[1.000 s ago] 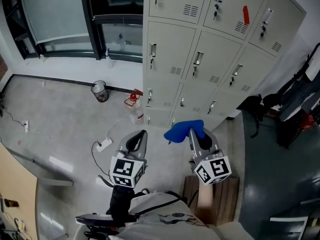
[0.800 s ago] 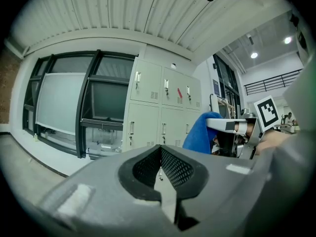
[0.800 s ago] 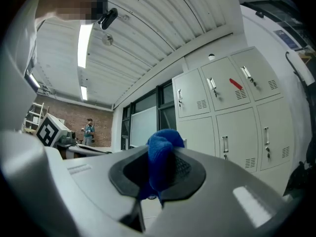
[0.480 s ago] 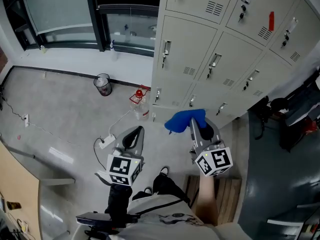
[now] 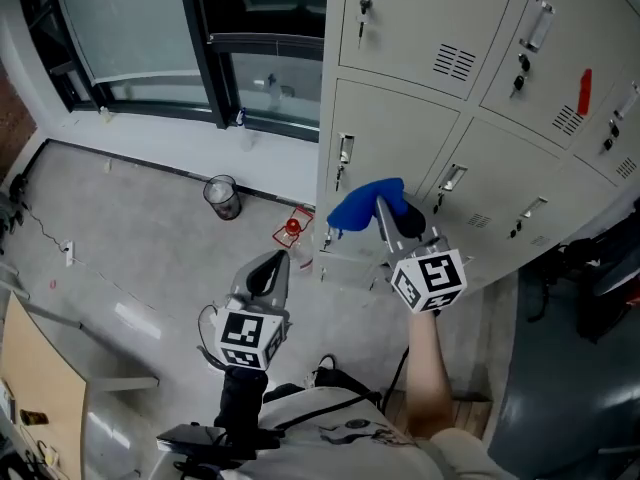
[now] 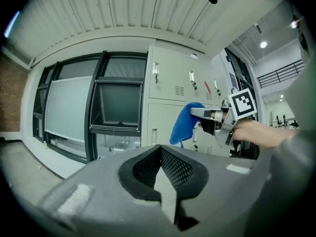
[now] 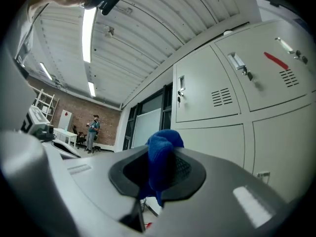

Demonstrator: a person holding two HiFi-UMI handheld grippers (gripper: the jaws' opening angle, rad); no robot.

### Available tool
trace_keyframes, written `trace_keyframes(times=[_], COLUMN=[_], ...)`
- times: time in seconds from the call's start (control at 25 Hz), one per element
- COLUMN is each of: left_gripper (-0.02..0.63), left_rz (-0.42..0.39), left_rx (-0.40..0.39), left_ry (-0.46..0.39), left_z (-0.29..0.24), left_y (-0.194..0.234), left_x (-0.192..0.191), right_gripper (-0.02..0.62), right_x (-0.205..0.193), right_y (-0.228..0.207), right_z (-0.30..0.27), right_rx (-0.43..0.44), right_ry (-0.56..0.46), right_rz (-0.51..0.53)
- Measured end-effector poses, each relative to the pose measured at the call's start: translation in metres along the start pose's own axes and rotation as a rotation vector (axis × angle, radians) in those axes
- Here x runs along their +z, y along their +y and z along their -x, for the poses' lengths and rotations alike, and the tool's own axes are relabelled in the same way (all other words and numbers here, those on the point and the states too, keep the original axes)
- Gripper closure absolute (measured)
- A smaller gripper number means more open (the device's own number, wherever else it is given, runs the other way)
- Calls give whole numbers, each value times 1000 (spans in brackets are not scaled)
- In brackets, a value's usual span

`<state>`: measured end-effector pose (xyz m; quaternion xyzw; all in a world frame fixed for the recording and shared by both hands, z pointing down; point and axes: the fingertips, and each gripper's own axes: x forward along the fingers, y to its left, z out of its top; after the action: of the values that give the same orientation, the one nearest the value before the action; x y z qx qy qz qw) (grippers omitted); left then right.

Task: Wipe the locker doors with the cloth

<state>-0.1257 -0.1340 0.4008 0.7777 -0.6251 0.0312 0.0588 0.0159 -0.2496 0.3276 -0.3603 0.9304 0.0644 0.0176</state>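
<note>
A bank of pale grey lockers (image 5: 470, 98) fills the upper right of the head view, each door with a handle and a vent. My right gripper (image 5: 385, 208) is shut on a blue cloth (image 5: 362, 204), raised in front of the middle-row door (image 5: 400, 158) beside its handle (image 5: 345, 153); whether the cloth touches the door I cannot tell. In the right gripper view the cloth (image 7: 160, 157) bulges between the jaws, with locker doors (image 7: 217, 88) just ahead. My left gripper (image 5: 268, 271) hangs lower left over the floor, shut and empty. In the left gripper view the cloth (image 6: 185, 125) and lockers (image 6: 175, 90) show.
A small bin (image 5: 224, 197) and a red-topped bottle (image 5: 292, 230) stand on the concrete floor near the lockers' left corner. Dark-framed windows (image 5: 150, 38) run along the back wall. A cable (image 5: 70, 258) trails across the floor at the left. A person (image 7: 92, 131) stands far off.
My right gripper has risen and gone forward with the cloth, from near the bottom doors up to the middle-row door. The view has closed in on the lockers. The left gripper stayed low.
</note>
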Motion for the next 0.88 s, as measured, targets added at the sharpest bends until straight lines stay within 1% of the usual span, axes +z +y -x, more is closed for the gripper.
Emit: trace_keyframes(times=[0.08,0.24,0.4,0.52,0.6,0.72,0.88], left_gripper=[606,606,606,605,605,606,606], left_rz=[-6,10,-9,-12,-28,-29,7], left_rx=[9,5,-49,-84,-110,-135,-146], left_ry=[1,11,6,-3,-15,-11,10], left_z=[-14,-42,-72,-87,-94,-101,-106], left_y=[10,31,46,57,64,74,84], left_x=[7,9,20,29,35,36,29], right_gripper=[552,551,552,552,551,552,552], right_x=[4,8,9,5,5,4,5], right_y=[-17,-40,-52,-50,-50,-54,-60], right_z=[-33,-94,-145,-179,-200,-219,-212], right_rx=[1,-14,-43,-53,-64,-88,-103], right_ry=[7,38,80,121,138,170,190], right_rz=[26,85,143,189,226,290,330])
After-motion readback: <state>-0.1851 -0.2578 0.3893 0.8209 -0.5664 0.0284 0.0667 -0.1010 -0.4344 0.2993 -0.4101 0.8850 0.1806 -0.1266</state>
